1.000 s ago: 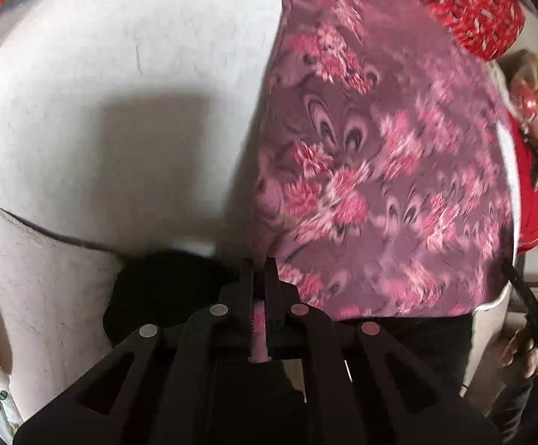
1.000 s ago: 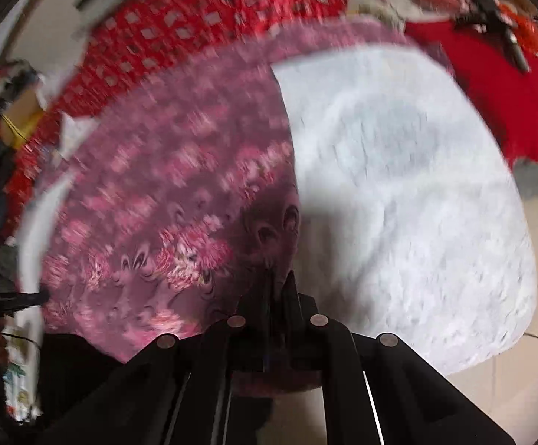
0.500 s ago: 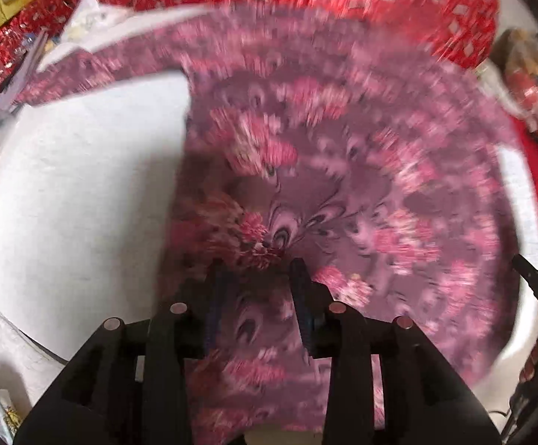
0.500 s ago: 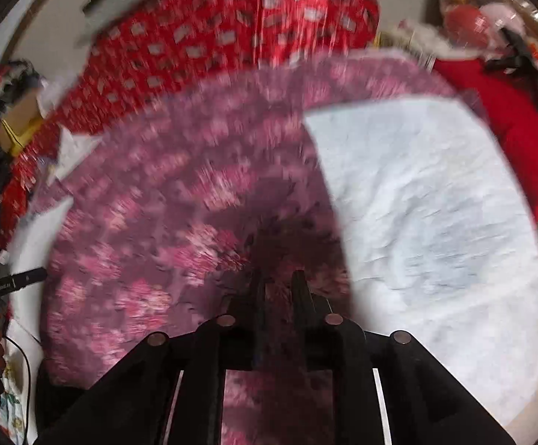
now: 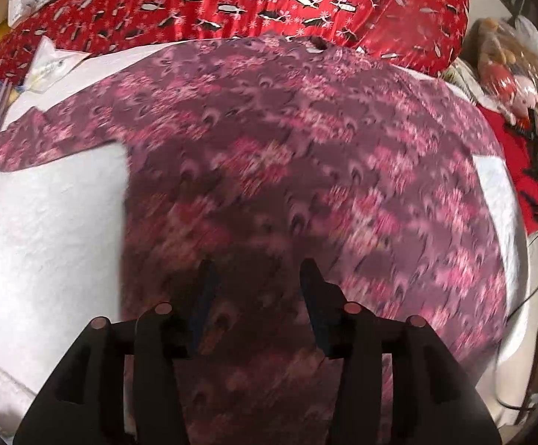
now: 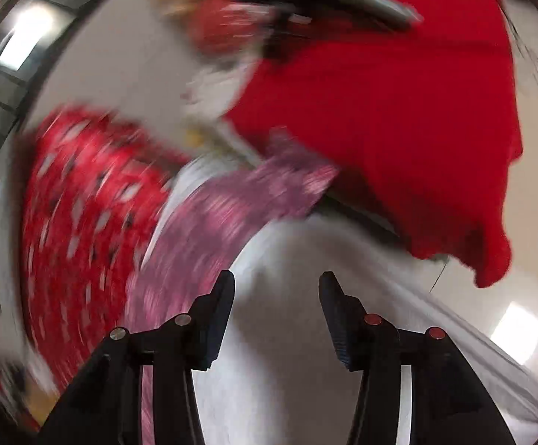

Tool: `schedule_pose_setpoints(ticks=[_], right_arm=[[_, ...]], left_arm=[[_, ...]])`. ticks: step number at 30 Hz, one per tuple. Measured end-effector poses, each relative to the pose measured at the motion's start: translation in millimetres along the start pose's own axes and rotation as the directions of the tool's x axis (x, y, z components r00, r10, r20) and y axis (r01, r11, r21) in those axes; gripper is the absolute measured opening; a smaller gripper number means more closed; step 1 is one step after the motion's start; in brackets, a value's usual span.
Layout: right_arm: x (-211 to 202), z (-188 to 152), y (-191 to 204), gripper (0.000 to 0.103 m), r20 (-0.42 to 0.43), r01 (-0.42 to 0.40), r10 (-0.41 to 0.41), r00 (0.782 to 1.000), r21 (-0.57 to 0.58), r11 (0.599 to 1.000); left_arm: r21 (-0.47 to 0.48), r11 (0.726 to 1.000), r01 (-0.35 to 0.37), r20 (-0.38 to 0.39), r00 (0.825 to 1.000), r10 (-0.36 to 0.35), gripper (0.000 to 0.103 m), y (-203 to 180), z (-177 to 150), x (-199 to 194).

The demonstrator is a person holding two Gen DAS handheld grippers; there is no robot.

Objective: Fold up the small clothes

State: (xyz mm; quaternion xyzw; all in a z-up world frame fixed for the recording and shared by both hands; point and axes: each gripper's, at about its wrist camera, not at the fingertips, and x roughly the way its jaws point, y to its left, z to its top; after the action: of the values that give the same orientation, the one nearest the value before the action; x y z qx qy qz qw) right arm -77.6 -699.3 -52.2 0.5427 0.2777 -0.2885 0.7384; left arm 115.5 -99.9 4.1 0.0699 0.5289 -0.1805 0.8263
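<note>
A purple shirt with a pink flower print point(image 5: 306, 170) lies spread flat on a white fuzzy cover point(image 5: 46, 230), one sleeve reaching out to the left. My left gripper point(image 5: 256, 278) hovers over the shirt's near part, its jaws opening, with nothing between them. In the blurred right wrist view, the shirt's other sleeve point(image 6: 239, 204) runs up to the left of my right gripper point(image 6: 276, 289). That gripper's jaws are opening too, over bare white cover point(image 6: 291, 333), and hold nothing.
A red quilt with a dark and white print point(image 5: 254, 3) lies behind the shirt. A plain red cloth point(image 6: 399, 111) lies to the right, with dark objects and a toy point(image 5: 506, 74) near it. White plastic bags point(image 5: 50, 63) sit at the far left.
Both grippers were shut on the shirt's edge and have let it go and opened. The shirt now lies flat. The right gripper has swung fast toward the sleeve side; the left has drawn back.
</note>
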Motion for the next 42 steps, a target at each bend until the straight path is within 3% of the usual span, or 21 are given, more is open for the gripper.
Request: schedule_pose_setpoints(ticks=[4,6,9,10,11,12,14,16,19,21,27,36,42], right_arm=[[63.9,21.1,-11.4,0.057,-0.058,0.013,-0.004,0.998,0.152,0.988],[89.6,24.6,-4.1,0.071,-0.073,0.027,-0.015,0.997,0.163,0.986],[115.8,27.8,2.9,0.072,-0.032,-0.005,0.011,0.999,0.194,0.981],[120.8,29.4,3.0,0.069,-0.028,-0.022,0.028,0.999,0.214,0.977],[125.2,30.5,3.9,0.058,-0.019,-0.027,0.032,0.999,0.225,0.974],[126.9,31.3,7.4,0.028,-0.001,-0.03,0.031,1.0,0.222,0.975],[121.0,33.0,14.4,0.009,0.032,-0.068,0.063,0.998,0.188,0.98],[103.0,34.6,26.4,0.008,0.083,-0.061,0.051,0.995,0.12,0.991],[69.5,28.8,57.5,0.008,0.163,-0.106,0.106,0.981,-0.01,0.994],[51.3,19.4,86.6,0.008,0.163,-0.132,0.152,0.975,-0.122,0.984],[36.3,-49.8,178.6,0.008,0.035,-0.204,0.231,0.972,-0.361,0.91],[64.9,-188.4,275.8,0.008,-0.165,-0.304,0.255,0.953,-0.503,0.809],[84.8,-283.9,327.1,0.008,-0.306,-0.39,0.254,0.917,-0.56,0.732]], left_arm=[[-0.024,0.998,0.056,-0.009,0.998,-0.056,0.045,-9.2,23.8,15.8],[-0.033,0.996,0.081,-0.001,0.997,-0.081,0.045,-15.4,35.3,21.3],[-0.033,0.994,0.105,0.017,0.994,-0.104,0.045,-24.4,52.4,32.5],[-0.032,0.993,0.112,0.024,0.993,-0.111,0.045,-26.6,58.6,36.1],[-0.032,0.993,0.115,0.03,0.993,-0.114,0.045,-28.0,62.2,38.2],[-0.034,0.992,0.119,0.039,0.992,-0.117,0.045,-28.5,66.7,39.9],[-0.037,0.992,0.118,0.057,0.992,-0.115,0.045,-27.5,75.3,42.7],[-0.043,0.996,0.083,0.076,0.994,-0.08,0.045,-23.7,84.3,43.9],[-0.076,0.996,0.047,0.106,0.994,-0.039,0.049,-12.1,95.3,44.0],[-0.105,0.994,0.029,0.121,0.993,-0.016,0.054,-1.7,100.6,45.2],[-0.199,0.98,0.006,0.114,0.993,0.017,0.054,39.8,113.2,54.0],[-0.275,0.961,0.025,0.08,0.997,-0.003,0.054,94.7,115.4,55.8],[-0.276,0.959,0.059,0.073,0.997,-0.04,0.054,111.5,114.6,48.9]])
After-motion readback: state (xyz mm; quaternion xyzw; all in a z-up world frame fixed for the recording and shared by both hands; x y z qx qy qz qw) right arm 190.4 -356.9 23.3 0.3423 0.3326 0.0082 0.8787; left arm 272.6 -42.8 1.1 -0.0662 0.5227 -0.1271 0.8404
